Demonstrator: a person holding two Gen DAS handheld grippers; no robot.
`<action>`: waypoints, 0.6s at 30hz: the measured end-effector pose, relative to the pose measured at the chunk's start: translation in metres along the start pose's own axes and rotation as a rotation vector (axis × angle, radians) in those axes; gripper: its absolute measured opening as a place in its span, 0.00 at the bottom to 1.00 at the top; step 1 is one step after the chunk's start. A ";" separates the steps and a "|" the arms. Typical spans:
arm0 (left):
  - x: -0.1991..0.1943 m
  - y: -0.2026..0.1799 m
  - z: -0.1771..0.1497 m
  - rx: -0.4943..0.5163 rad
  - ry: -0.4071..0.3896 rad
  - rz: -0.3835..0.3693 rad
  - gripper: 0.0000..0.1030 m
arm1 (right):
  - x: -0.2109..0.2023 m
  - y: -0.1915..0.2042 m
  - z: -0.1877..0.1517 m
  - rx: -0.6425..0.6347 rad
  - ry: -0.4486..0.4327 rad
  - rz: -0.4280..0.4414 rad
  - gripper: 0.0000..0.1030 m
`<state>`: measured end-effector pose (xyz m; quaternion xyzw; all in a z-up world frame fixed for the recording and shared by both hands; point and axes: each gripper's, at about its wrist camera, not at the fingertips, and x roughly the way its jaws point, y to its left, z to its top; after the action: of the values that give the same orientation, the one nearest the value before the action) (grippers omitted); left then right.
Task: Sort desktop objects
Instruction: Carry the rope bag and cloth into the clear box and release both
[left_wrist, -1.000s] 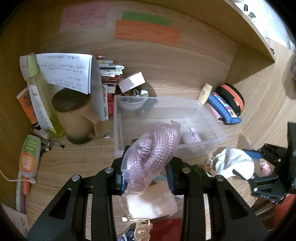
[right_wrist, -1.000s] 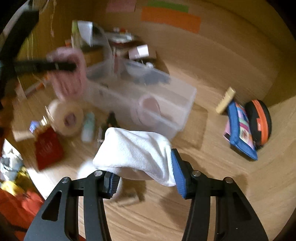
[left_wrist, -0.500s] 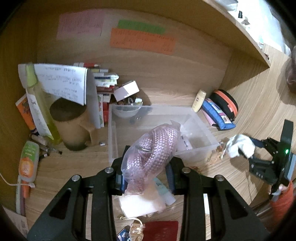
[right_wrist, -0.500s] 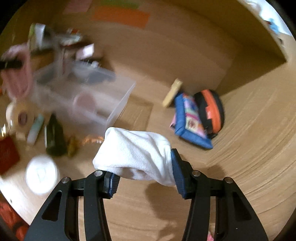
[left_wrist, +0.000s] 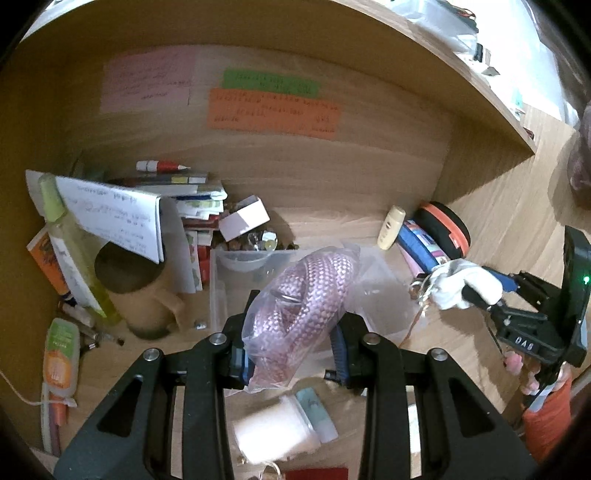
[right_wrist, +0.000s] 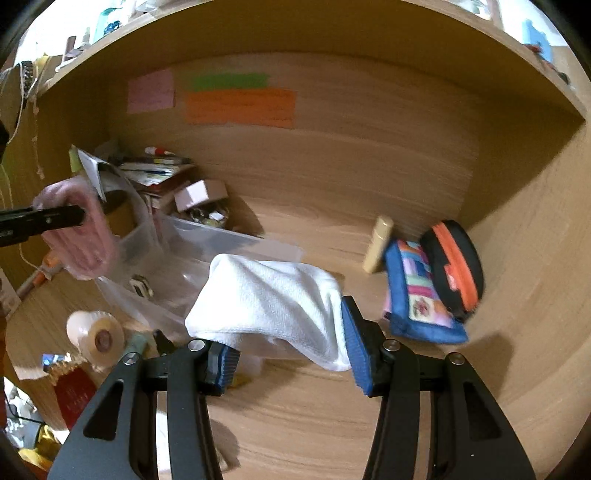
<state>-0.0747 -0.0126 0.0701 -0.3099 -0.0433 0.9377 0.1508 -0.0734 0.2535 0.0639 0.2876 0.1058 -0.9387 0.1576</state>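
**Above the clear bin: both grips loaded, slip risk**

Over the desktop's middle, your left gripper (left_wrist: 291, 354) is pinching a bagged pink rope (left_wrist: 306, 295) above the clear bin (left_wrist: 218, 295); the slick bag may be sliding. Your right gripper (right_wrist: 288, 354) is clamping a white cloth (right_wrist: 269, 299), whose hanging end risks snagging the bin rim.

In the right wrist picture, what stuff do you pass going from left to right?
Pink rope in a bag → tape roll → white cloth → cream tube → blue patchwork pouch → black and orange case.
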 end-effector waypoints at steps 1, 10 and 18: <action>0.002 0.000 0.003 0.000 0.000 -0.002 0.32 | 0.004 0.003 0.003 -0.004 0.000 0.011 0.45; 0.034 0.002 0.018 0.001 0.037 -0.015 0.32 | 0.047 0.021 0.018 -0.031 0.052 0.068 0.45; 0.078 0.004 0.017 0.007 0.125 -0.020 0.32 | 0.083 0.022 0.020 -0.058 0.121 0.079 0.45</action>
<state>-0.1452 0.0081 0.0392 -0.3670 -0.0333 0.9151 0.1638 -0.1404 0.2081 0.0302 0.3432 0.1309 -0.9092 0.1960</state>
